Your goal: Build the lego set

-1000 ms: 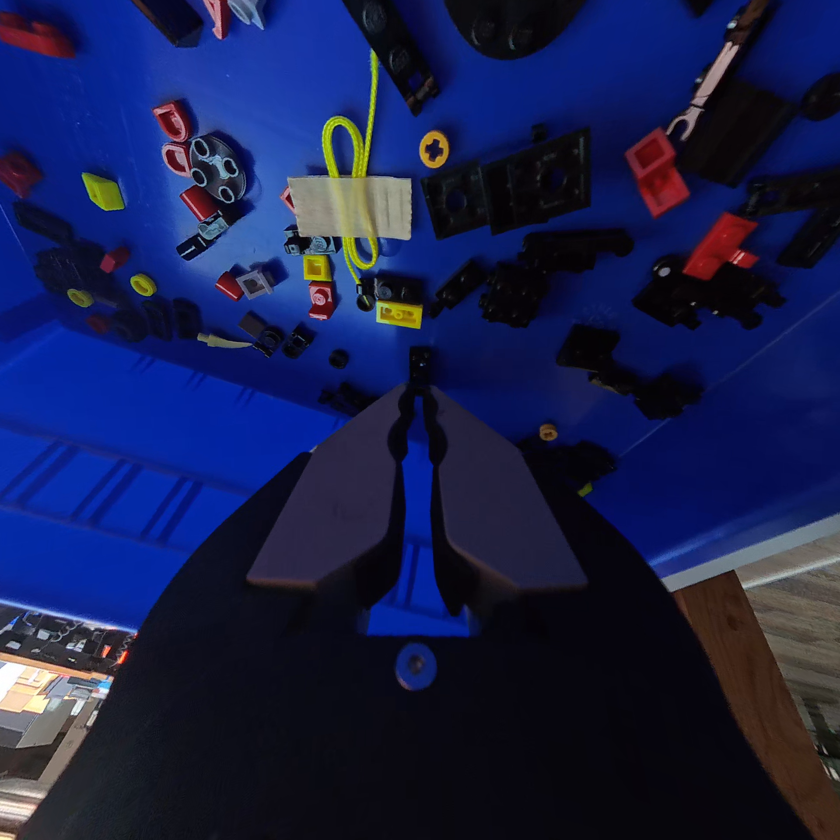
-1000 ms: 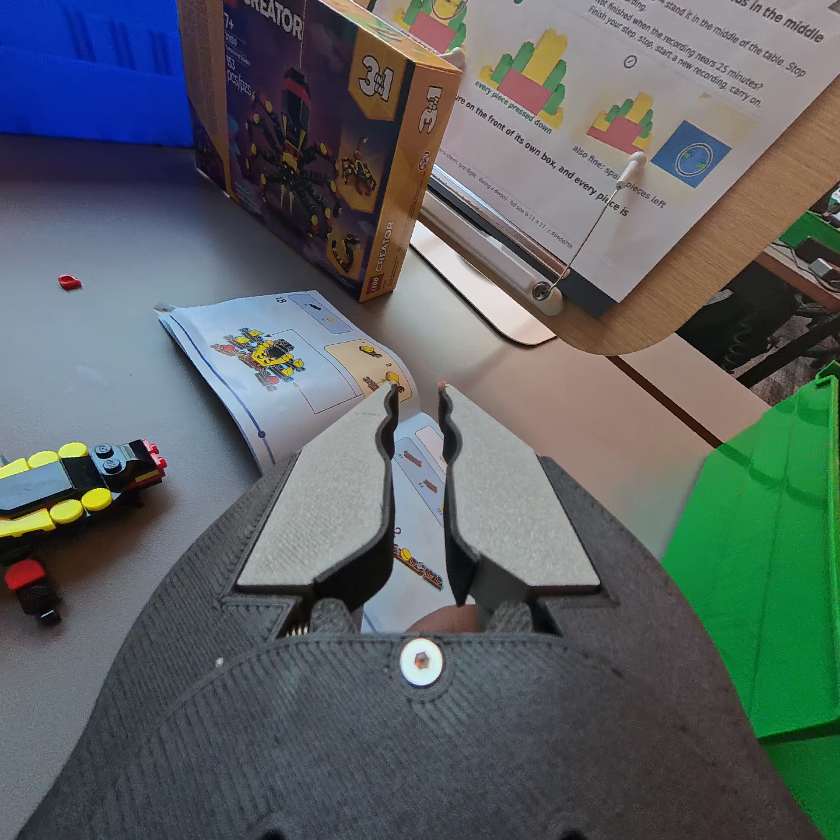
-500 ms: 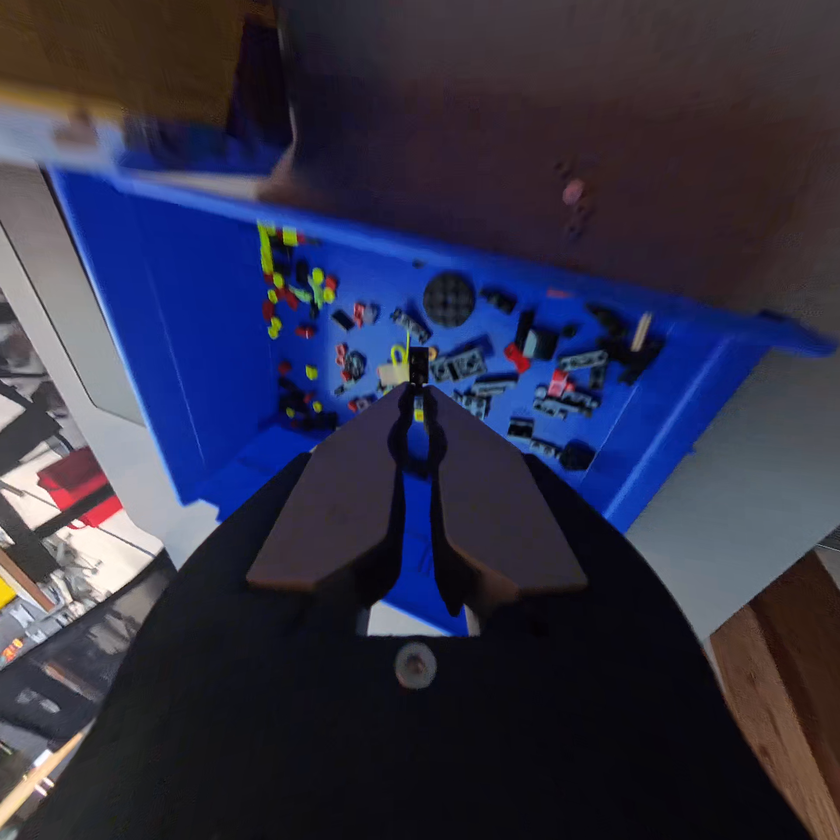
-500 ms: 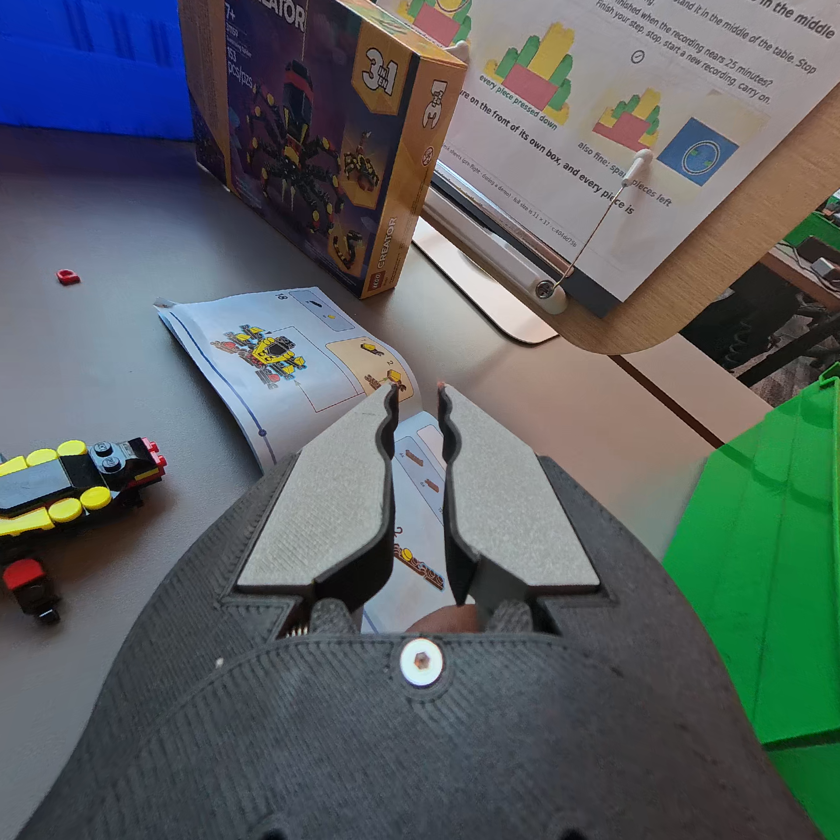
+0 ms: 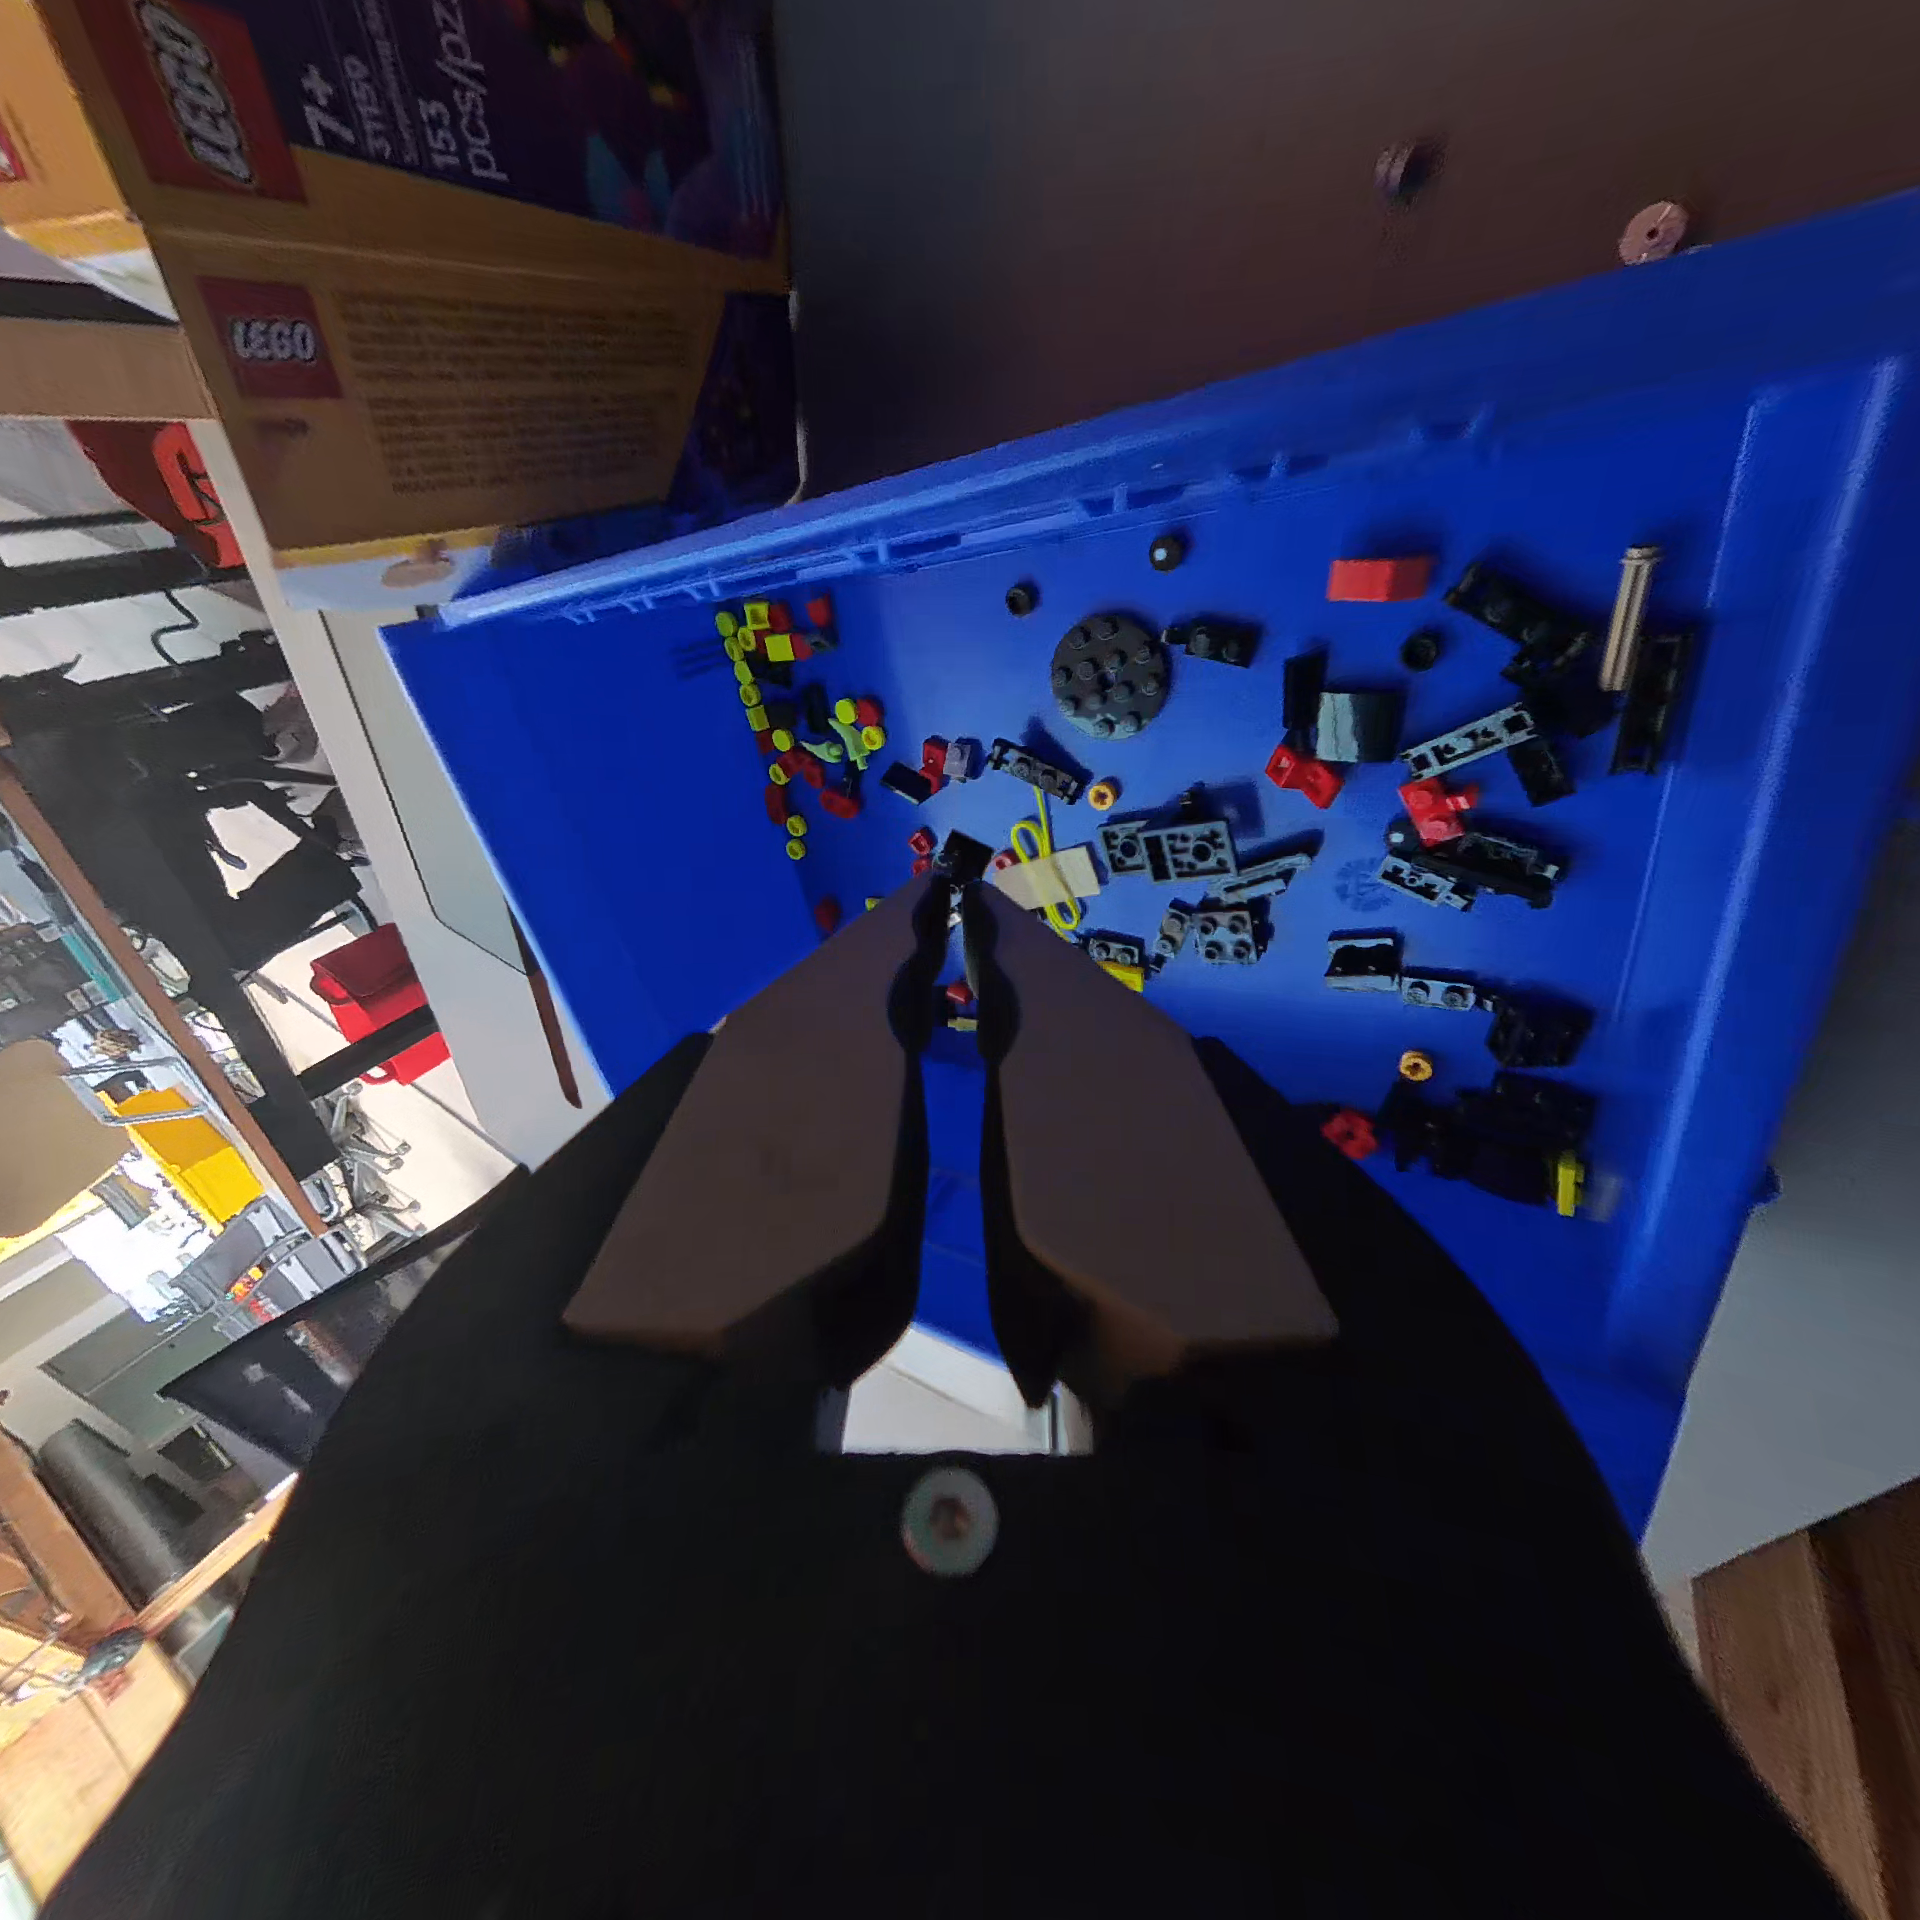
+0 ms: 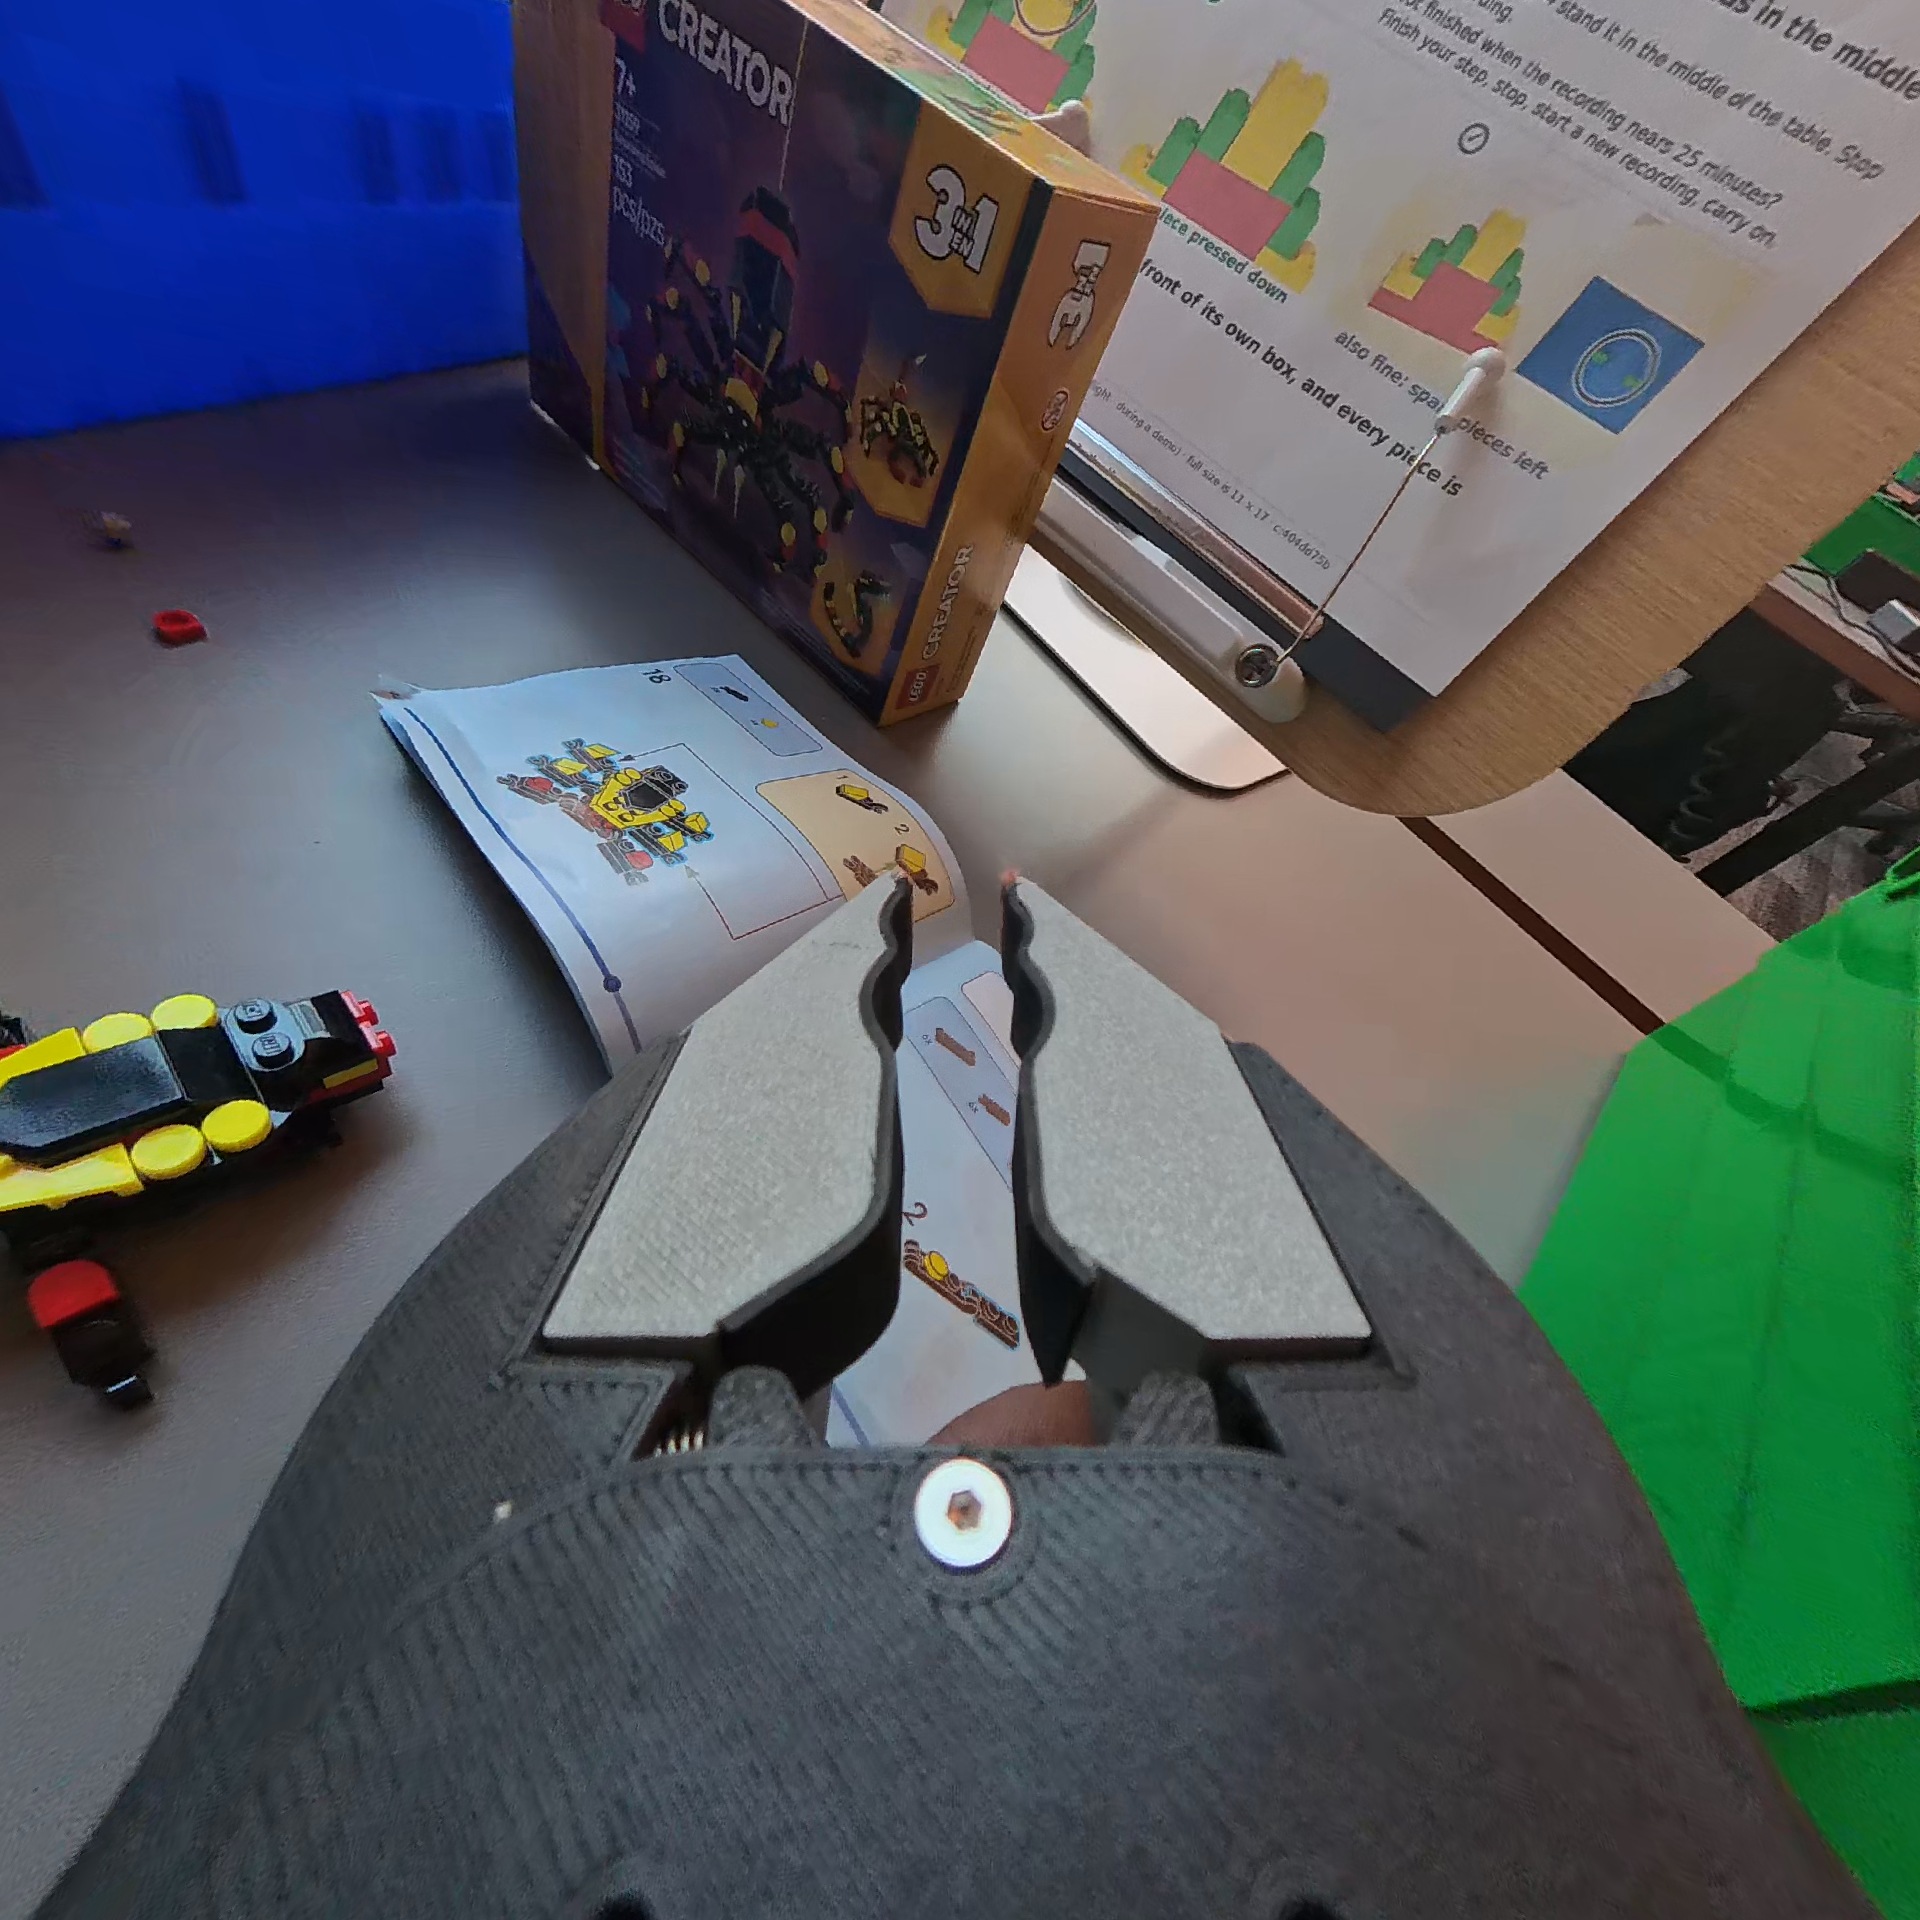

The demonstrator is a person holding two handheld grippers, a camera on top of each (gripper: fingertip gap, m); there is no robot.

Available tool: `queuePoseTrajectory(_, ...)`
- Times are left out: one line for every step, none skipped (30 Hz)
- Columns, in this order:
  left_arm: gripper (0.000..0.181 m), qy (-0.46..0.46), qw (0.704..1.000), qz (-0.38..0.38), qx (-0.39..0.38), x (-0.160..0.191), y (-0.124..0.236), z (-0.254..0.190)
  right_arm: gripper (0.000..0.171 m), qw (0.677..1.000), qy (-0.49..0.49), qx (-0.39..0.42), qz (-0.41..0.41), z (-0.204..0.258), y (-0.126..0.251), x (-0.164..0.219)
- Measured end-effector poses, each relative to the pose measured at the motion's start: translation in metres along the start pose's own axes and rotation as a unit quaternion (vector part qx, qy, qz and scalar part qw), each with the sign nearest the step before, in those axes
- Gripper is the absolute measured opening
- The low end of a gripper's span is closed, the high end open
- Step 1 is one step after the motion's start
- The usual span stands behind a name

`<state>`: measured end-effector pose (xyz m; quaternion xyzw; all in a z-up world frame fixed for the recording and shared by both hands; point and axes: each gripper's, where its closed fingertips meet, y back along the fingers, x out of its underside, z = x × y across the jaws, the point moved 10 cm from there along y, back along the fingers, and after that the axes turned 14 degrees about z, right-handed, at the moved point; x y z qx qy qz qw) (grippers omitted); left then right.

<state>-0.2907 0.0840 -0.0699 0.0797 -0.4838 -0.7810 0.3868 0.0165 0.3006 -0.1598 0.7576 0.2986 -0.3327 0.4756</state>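
Observation:
My left gripper (image 5: 954, 883) is shut on a small black lego piece (image 5: 962, 855) and holds it high above the blue bin (image 5: 1704, 935), which holds several loose black, red and yellow pieces. My right gripper (image 6: 954, 883) is open and empty, hovering over the open instruction booklet (image 6: 665, 821). A partly built black and yellow lego model (image 6: 156, 1101) with red ends lies on the dark table (image 6: 260, 831) to the left of the right gripper. A yellow string with a tan tag (image 5: 1049, 878) lies in the bin.
The lego set box (image 6: 821, 343) stands behind the booklet; it also shows in the left wrist view (image 5: 436, 260). A sheet on a wooden board (image 6: 1455, 260) leans at the right. A green bin (image 6: 1745, 1299) stands at the right. A small red piece (image 6: 179, 625) lies loose on the table. The tips of one gripper are about 35 centimeters away from the tips of the other.
My left gripper has risen out of the blue bin with the black piece in it, and the view has turned. My right gripper has barely moved.

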Motion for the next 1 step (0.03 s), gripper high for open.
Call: queuePoseTrajectory(0.000, 0.008, 1.000, -0.005, -0.001, 0.0035, 0.0020, 0.0020, 0.013, 1.000, 0.001, -0.001, 0.001, 0.0002, -0.0005, -0.0001)
